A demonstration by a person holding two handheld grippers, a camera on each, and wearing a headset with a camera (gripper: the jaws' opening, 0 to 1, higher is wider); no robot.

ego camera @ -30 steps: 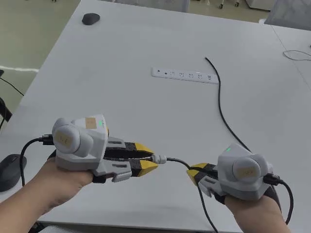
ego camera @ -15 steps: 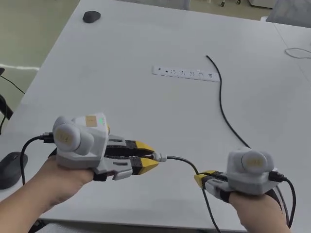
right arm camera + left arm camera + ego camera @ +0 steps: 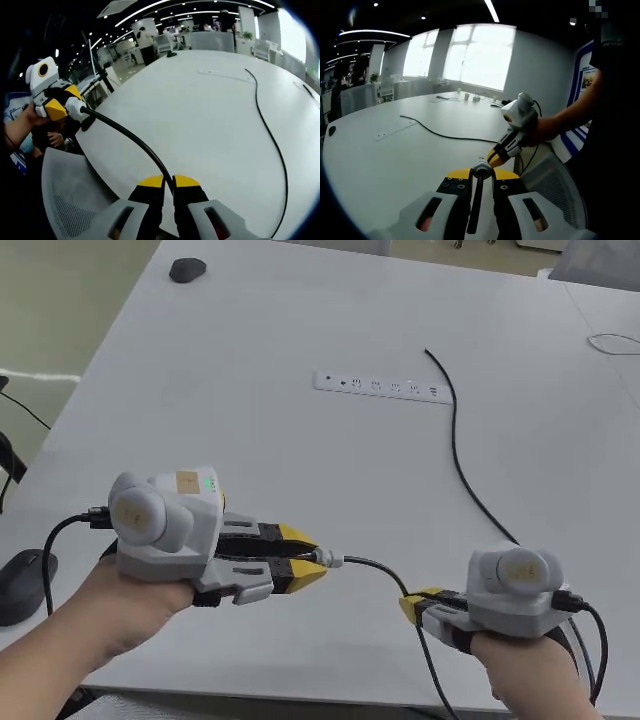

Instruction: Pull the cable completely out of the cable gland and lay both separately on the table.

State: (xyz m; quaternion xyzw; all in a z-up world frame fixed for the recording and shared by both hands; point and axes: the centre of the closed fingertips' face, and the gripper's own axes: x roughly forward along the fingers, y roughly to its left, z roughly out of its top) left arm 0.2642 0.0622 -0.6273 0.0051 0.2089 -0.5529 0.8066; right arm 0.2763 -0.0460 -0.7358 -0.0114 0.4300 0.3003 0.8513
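Clearly clamped on the cable gland (image 3: 330, 561): left tongs (image 3: 312, 568), yellow tips pressed almost together around its pale grey body, held in the air over the near edge of the desk (image 3: 250, 420). Seen head-on in the left gripper view, gland wedged right between the two tips, round end facing outward. Not yet free of the gland: the black cable (image 3: 375, 568), coming out of its end and sagging in a shallow arc across to the right tongs (image 3: 410, 606). Those tips squeezed tight on the cable, no gap visible between them in the right gripper view, well apart from the gland and slightly lower. Past the right tongs, more cable dropping below the desk edge. Neither gland nor cable touching the desktop in this stretch. Farther back on the desk, a white power strip (image 3: 380, 387) lying flat, and a long black lead (image 3: 462, 475) curving from beside it toward the right hand (image 3: 525, 670); cannot tell whether part of the same cable. At the far corner, a dark mouse (image 3: 187, 270). Below the desk edge in the right gripper view, a grey mesh chair (image 3: 70, 200).
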